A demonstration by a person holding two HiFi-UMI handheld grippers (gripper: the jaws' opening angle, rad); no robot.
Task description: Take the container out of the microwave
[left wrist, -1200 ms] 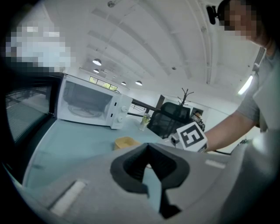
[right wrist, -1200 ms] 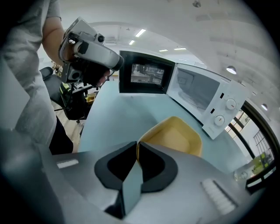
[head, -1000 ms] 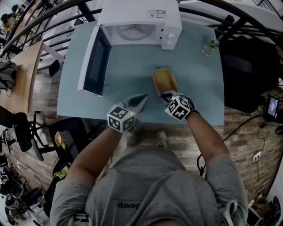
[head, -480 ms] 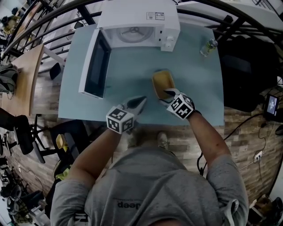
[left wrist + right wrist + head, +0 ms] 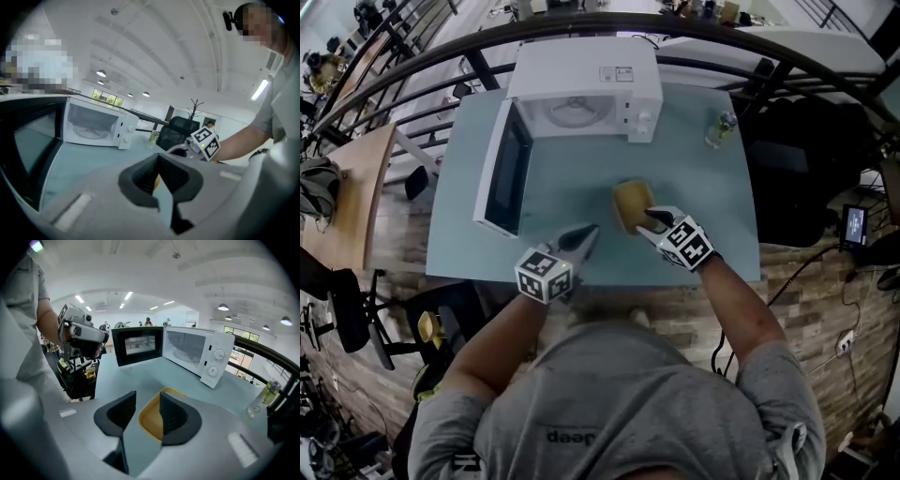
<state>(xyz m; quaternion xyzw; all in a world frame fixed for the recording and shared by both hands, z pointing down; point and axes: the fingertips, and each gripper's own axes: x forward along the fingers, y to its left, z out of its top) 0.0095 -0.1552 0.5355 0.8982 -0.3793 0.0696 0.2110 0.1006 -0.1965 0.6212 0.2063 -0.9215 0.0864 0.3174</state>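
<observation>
Just opened, right tool point(image 5: 652, 217), container point(image 5: 630, 199) beyond jaws

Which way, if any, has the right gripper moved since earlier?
Yes. The right gripper has lifted off the yellow container, toward its near right corner; its jaws have just been opening and hold nothing.

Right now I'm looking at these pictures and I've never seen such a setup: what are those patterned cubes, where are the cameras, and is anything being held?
A person holds a two-jaw gripper in each hand; the cubes belong to them. One picture looks down from a camera on the person's head; the other two look along each gripper's jaws. On the pale blue table stand a white microwave with its door open, a yellow container and a small bottle. The left gripper is shut and empty. On the right gripper, the jaws have just been opening and stand apart over the container, holding nothing.
</observation>
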